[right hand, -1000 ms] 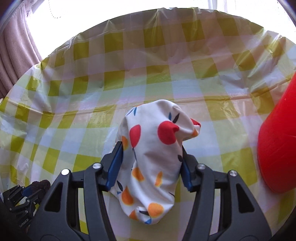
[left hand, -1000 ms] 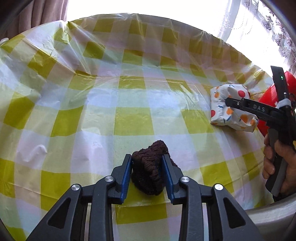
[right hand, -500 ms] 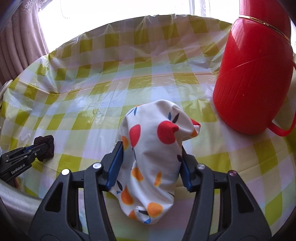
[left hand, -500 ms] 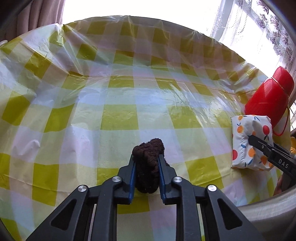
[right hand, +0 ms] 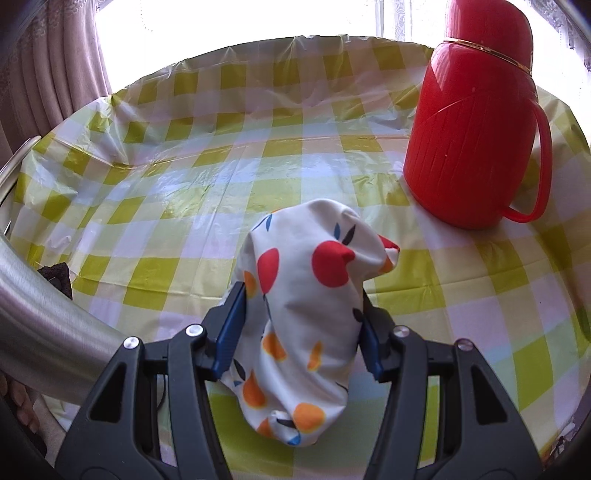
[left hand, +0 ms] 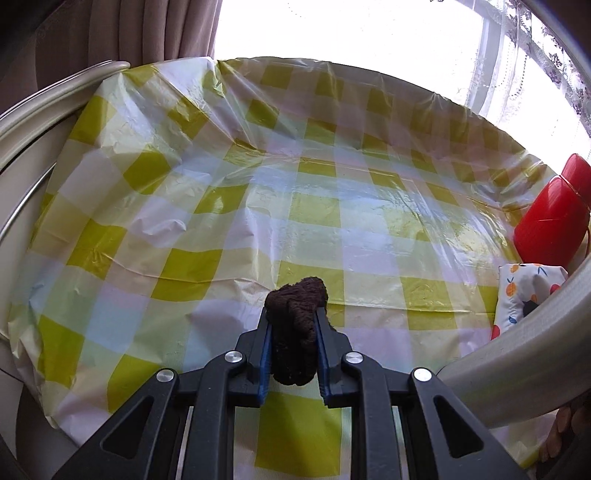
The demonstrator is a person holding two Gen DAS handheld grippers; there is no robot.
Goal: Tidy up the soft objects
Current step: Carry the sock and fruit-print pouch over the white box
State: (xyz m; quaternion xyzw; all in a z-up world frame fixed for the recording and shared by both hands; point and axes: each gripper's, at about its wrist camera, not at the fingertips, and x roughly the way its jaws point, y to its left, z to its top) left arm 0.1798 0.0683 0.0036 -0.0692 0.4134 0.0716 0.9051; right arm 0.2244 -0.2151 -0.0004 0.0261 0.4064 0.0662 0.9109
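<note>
My left gripper is shut on a dark brown knitted bundle and holds it above the yellow-checked tablecloth. My right gripper is shut on a white cloth pouch with red and orange fruit print, also held above the table. The pouch shows at the right edge of the left wrist view. A bit of the brown bundle shows at the left edge of the right wrist view.
A red thermos jug with a handle stands at the table's right side, also in the left wrist view. A metal tube crosses the near corner. Curtains and a bright window lie behind the table.
Both grippers have pulled back and up from the table with their loads. The left jaws have closed tighter on the brown bundle. The metal tube has come into both views.
</note>
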